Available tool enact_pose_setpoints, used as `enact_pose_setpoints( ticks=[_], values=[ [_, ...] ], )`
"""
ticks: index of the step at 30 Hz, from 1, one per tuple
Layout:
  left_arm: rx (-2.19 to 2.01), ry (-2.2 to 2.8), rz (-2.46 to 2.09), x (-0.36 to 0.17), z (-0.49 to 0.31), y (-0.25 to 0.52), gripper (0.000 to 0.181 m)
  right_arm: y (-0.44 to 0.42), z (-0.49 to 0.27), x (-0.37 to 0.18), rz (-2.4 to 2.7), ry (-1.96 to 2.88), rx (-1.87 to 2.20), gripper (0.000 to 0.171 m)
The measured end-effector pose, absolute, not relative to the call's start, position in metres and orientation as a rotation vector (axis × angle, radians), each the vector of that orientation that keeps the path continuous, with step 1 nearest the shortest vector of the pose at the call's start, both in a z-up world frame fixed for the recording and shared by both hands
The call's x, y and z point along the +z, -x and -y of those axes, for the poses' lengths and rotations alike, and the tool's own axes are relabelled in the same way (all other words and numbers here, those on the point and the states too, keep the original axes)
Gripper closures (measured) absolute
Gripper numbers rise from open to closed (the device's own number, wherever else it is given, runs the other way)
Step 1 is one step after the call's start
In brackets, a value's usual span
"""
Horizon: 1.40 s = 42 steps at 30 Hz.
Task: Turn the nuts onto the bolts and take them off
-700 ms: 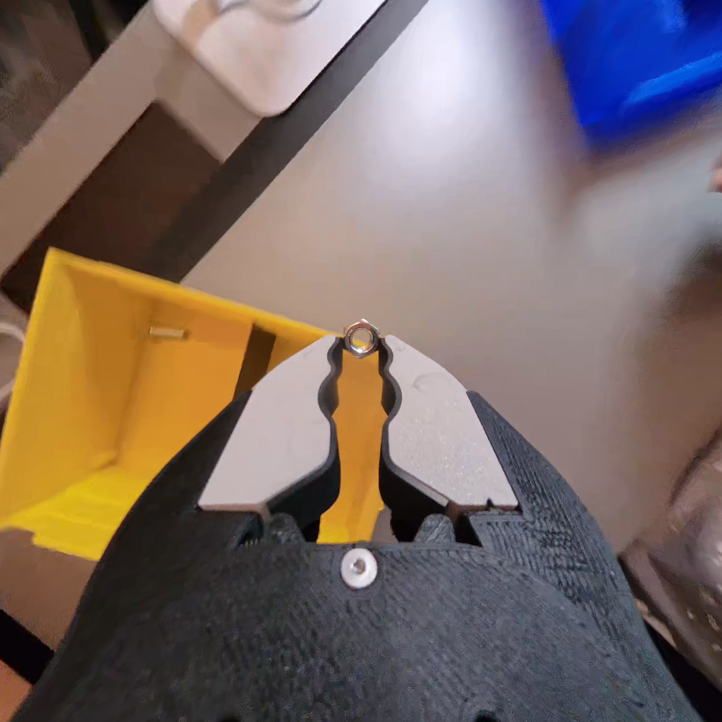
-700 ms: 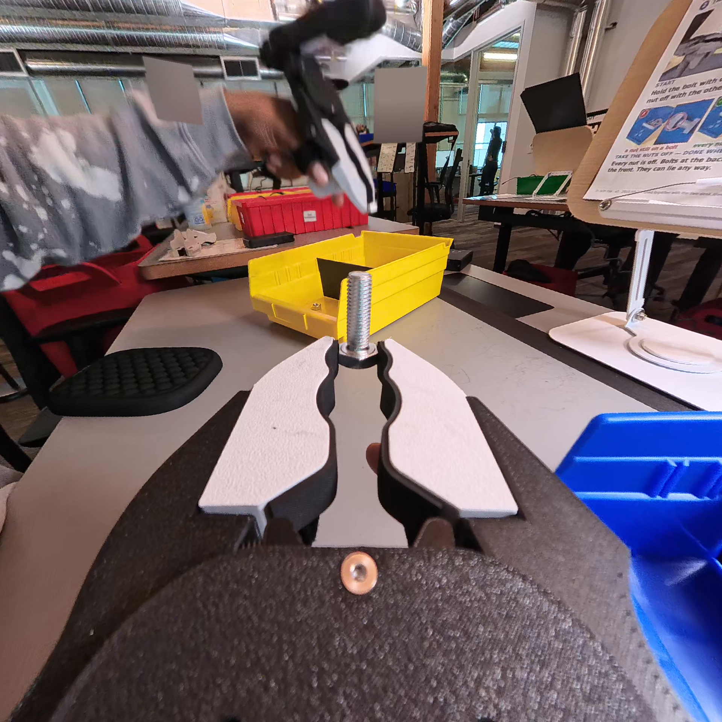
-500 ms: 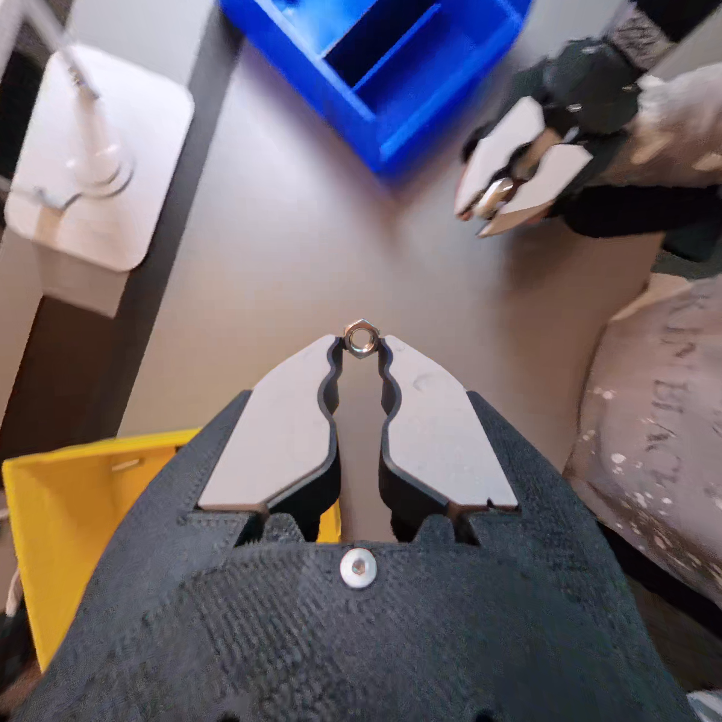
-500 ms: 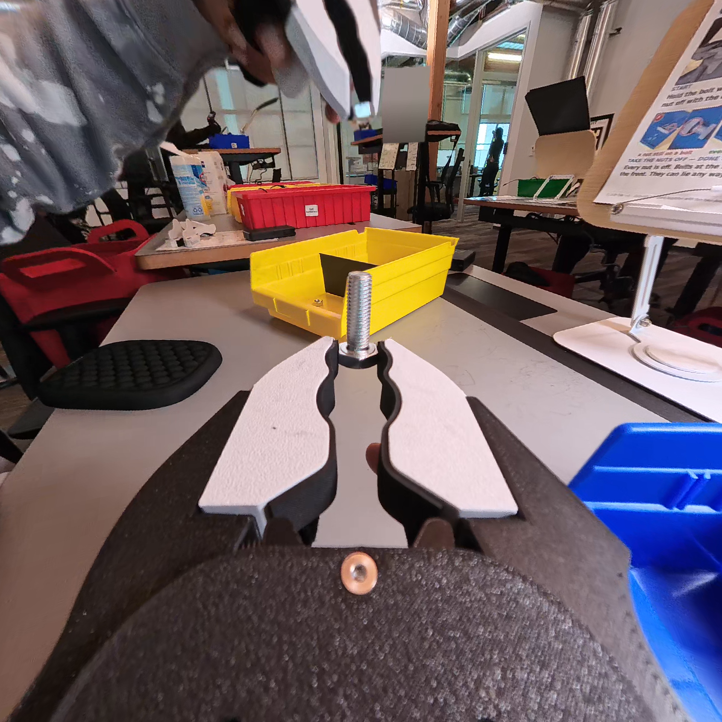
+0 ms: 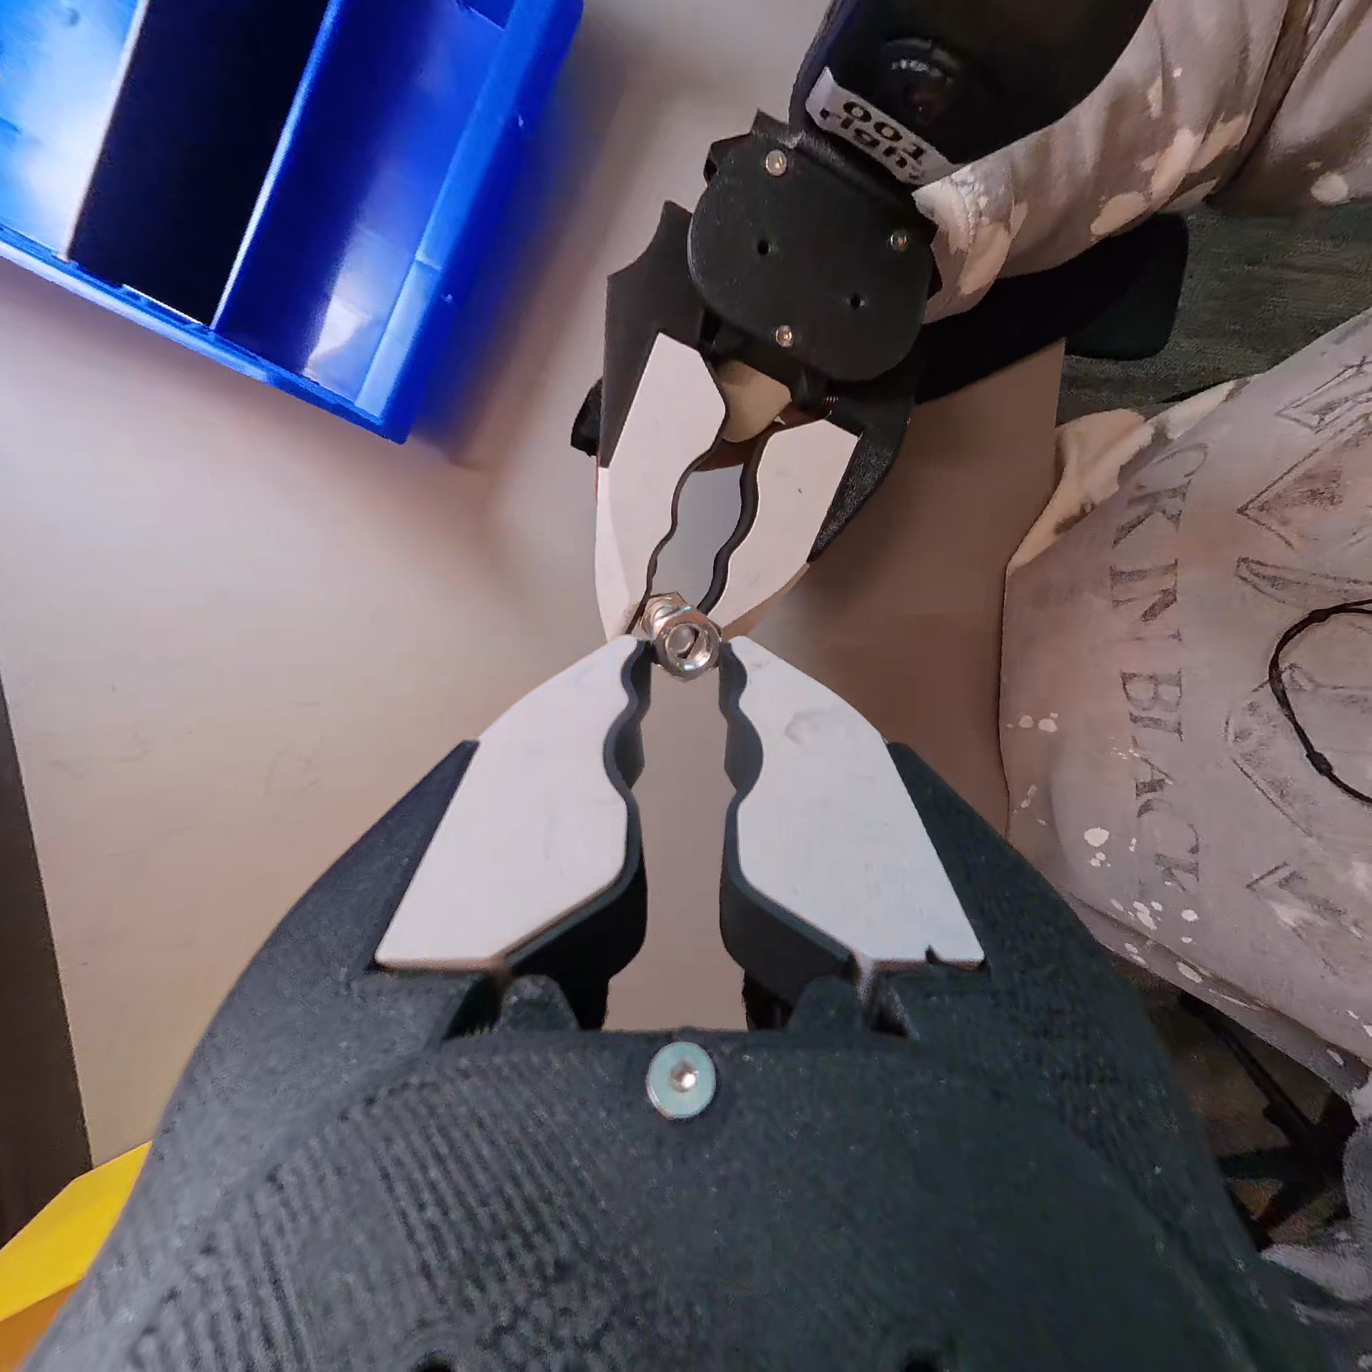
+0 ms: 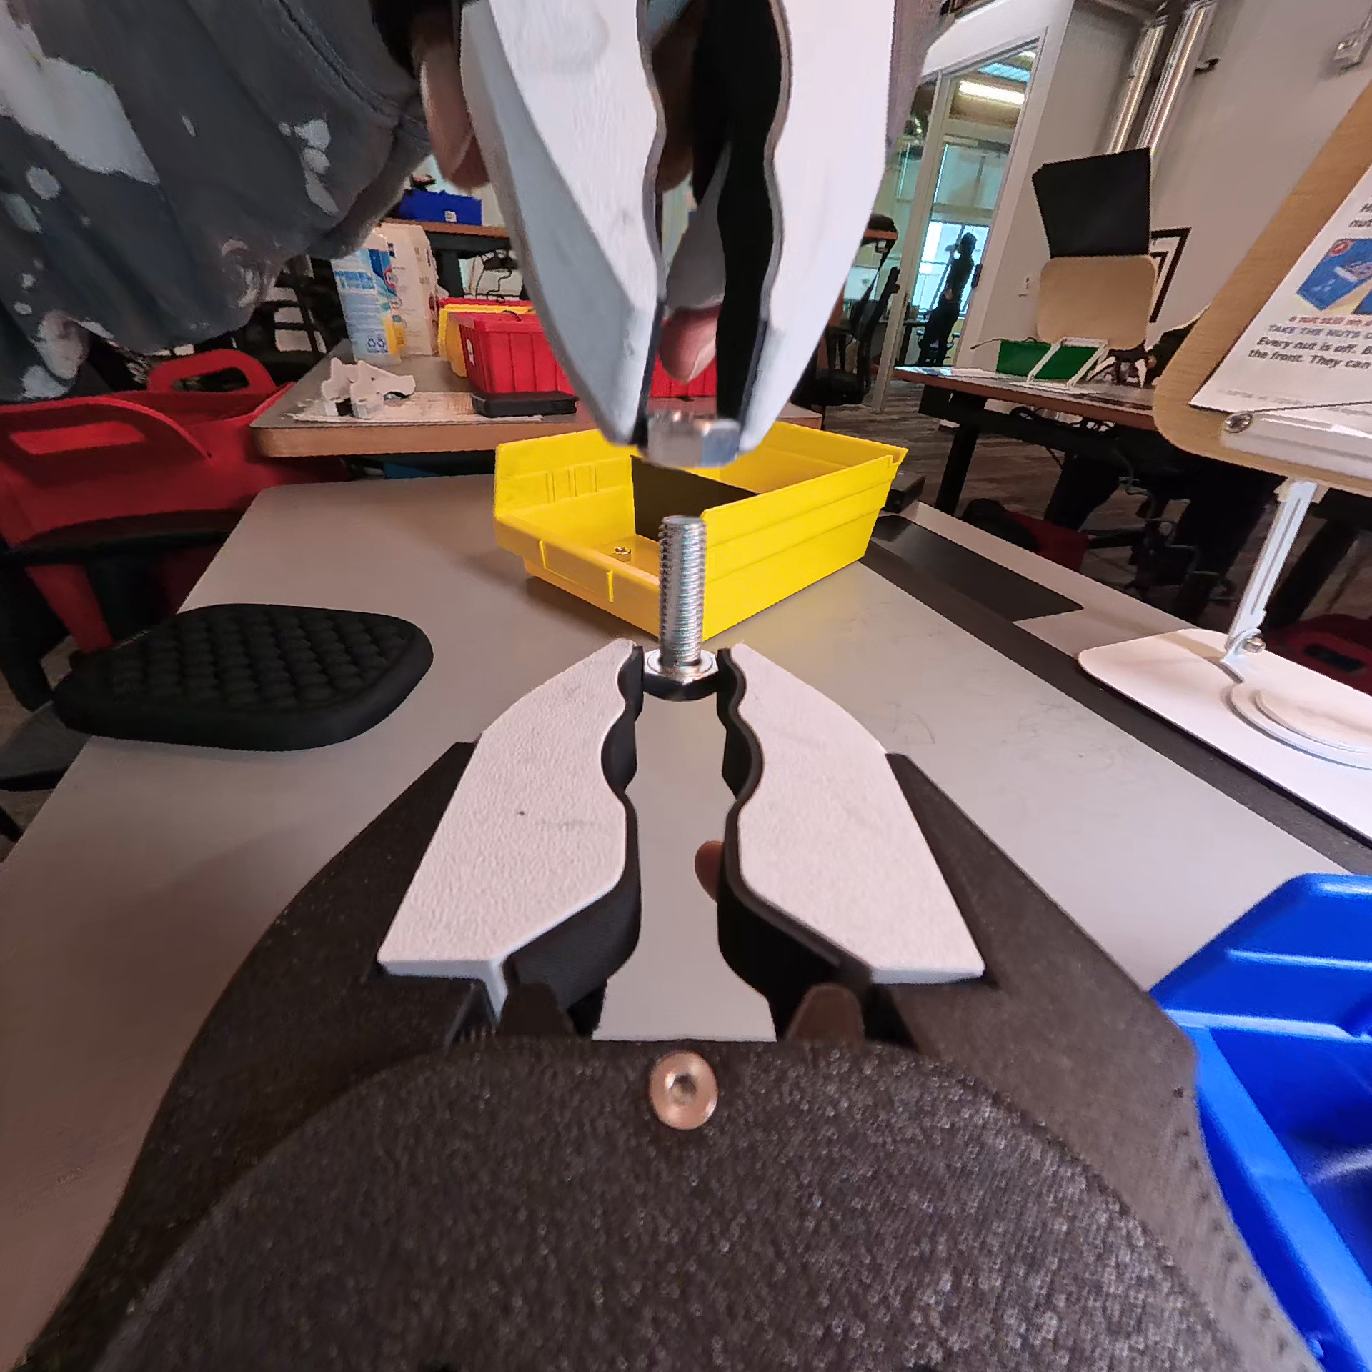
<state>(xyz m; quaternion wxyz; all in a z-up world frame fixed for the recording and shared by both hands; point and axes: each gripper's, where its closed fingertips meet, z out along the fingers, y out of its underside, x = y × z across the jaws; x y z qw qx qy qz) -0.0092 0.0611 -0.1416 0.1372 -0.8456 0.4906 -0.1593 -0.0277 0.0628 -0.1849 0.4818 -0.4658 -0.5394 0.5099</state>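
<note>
The right claw (image 6: 681,672) grips a silver threaded bolt (image 6: 682,586) by its head, upright above the grey worktop (image 6: 928,713). Just above, apart, the left claw (image 5: 683,647) pinches a shiny hex nut (image 5: 687,644). A white printed label (image 5: 869,141) wraps the right claw's handle.

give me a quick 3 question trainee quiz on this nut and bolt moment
1. True or false: the nut is already threaded onto the bolt.
2. Which gripper holds the bolt upright by its head? A) left gripper B) right gripper
3. Fill in: the tray straight behind the bolt in the right wrist view is coloured ____.

Key:
1. False; the nut hangs just above the bolt's tip with a gap.
2. B
3. Yellow; it is the yellow tray.
</note>
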Motion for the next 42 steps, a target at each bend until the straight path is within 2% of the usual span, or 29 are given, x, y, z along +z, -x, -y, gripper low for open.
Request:
enact_pose_setpoints(
  ticks=[24, 31, 42],
  values=[
    [-0.428, 2.458, -1.418, -0.156, -0.064, 0.011, 0.163, 0.03, -0.064, -0.189, 1.307, 1.172, 1.253, 0.153],
    [-0.451, 2.406, -1.383, -0.148, -0.066, 0.011, 0.157, 0.03, -0.064, -0.19, 1.305, 1.177, 1.264, 0.153],
    [-0.725, 1.757, -0.789, -0.094, -0.103, 0.027, 0.155, 0.033, -0.092, -0.161, 1.207, 1.173, 1.201, 0.153]
  ],
)
